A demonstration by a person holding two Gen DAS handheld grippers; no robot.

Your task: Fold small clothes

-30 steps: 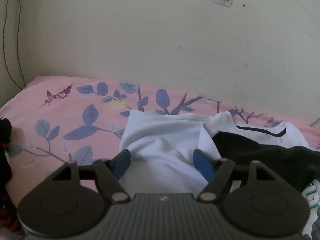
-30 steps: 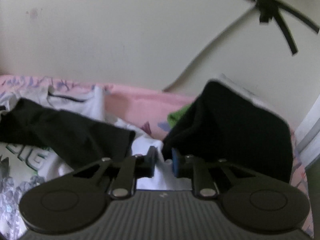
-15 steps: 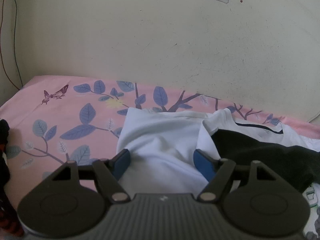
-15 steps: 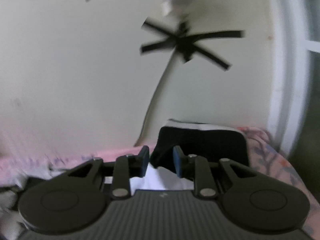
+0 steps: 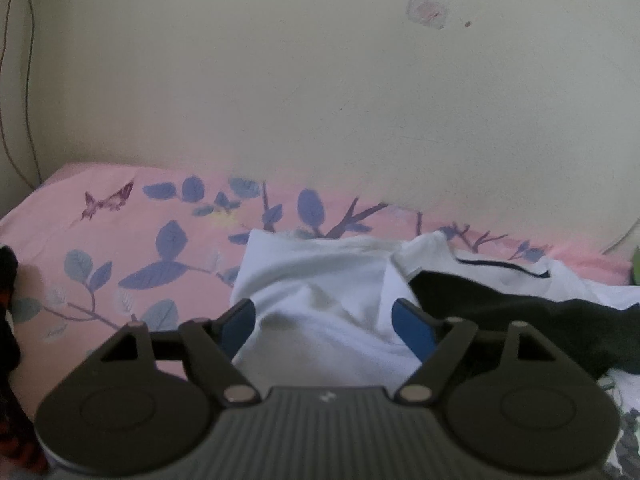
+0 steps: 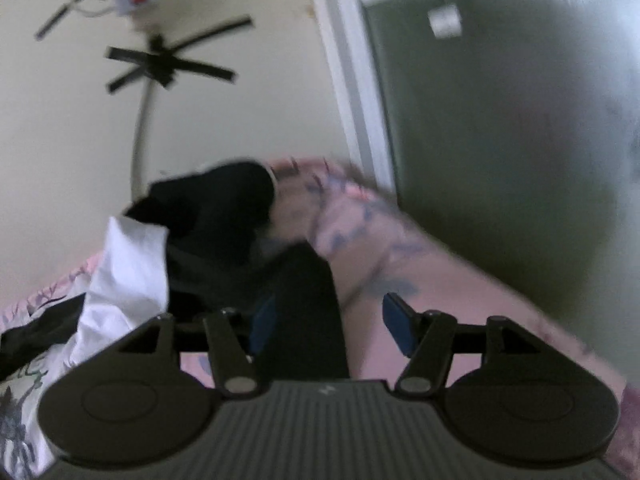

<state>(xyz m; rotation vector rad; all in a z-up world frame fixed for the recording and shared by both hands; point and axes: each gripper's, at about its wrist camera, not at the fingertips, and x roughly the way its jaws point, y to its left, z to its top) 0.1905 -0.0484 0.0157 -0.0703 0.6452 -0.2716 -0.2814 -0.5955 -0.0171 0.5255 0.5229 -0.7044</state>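
A white garment (image 5: 320, 312) lies on the pink leaf-patterned bedsheet (image 5: 120, 248), with a black garment (image 5: 520, 320) draped over its right part. My left gripper (image 5: 326, 326) is open and hovers over the white garment, jaws wide apart. In the right wrist view a black garment (image 6: 240, 216) lies heaped on the bed beside white cloth (image 6: 128, 264). My right gripper (image 6: 328, 326) is open, and a strip of the black cloth (image 6: 308, 312) lies between its fingers, against the left pad.
A cream wall (image 5: 320, 80) stands behind the bed. A dark red-and-black cloth (image 5: 8, 320) lies at the left edge. In the right wrist view, black tape strips (image 6: 168, 64) hold a cable on the wall, and a green door (image 6: 520, 120) stands right of the bed.
My right gripper has opened from nearly shut and swung right toward the door, letting go of the black and white cloth. My left gripper has barely moved.
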